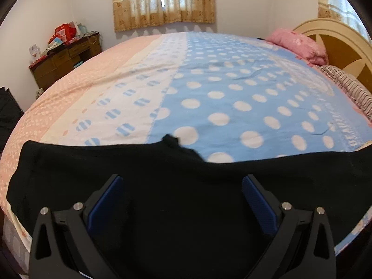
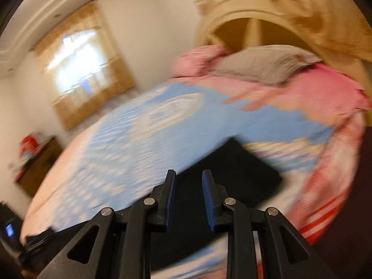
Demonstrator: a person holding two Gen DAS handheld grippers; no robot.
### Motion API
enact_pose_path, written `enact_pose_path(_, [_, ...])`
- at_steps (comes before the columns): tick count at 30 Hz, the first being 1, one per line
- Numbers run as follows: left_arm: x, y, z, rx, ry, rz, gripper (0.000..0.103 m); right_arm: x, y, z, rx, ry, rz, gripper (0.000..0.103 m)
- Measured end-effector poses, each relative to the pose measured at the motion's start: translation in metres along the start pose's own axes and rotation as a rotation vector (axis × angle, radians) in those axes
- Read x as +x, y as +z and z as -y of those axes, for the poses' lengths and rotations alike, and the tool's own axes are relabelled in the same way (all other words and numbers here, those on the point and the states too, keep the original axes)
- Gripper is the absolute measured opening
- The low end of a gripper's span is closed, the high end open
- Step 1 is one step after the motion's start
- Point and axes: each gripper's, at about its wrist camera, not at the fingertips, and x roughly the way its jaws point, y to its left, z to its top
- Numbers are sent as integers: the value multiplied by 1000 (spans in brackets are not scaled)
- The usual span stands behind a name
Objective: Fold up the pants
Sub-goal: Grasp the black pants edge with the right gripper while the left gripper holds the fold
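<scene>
— Left gripper [image 1: 182, 181]: jaws spread wide, blue pads [image 1: 105, 200] far apart, nothing pinched, poised over black cloth.

— And the right gripper [image 2: 188, 176]?

— Narrowly parted, a slim gap between the pads, nothing visibly caught there; frame heavily blurred, tilted hard.

— Location of the pants [image 1: 162, 174]?

— Spread flat along the near edge of the bed, a dark band running side to side under the left gripper, with a small bump of fabric at the far hem. Seen from the right wrist too, pants [image 2: 232, 162] lying as a black slab just beyond the fingertips, one squared corner aimed toward the pillows.

— Underneath?

— Bedspread [image 1: 232, 97], blue with white dots, a cream strip and a pink strip alongside.

— Farther out?

— Pink quilt [image 1: 300, 44] bunched at the arched wooden headboard [image 1: 344, 46], striped pillow [image 1: 348, 88] beside it. Curtained window [image 1: 162, 2] on the far wall, wooden dresser [image 1: 67, 58] in the corner, piled with red boxes.
</scene>
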Motion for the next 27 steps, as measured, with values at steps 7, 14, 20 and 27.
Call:
enact_pose_path(7, [11,-9,26,69,-19,-54,103,16,-3,23,-36,-104,-83,25])
enact_pose_path(14, [10,-11,25,53,1,-75,103,-15,8,33,-19,-166,107,77])
enact_pose_path(20, [-3,-6,26,48,-14,-27,103,18,-1,38,-65,-178,1,68])
enact_pose_path(27, [2,-8,18,23,-16,-44,103,36,-4,18,-223,-264,-89,53])
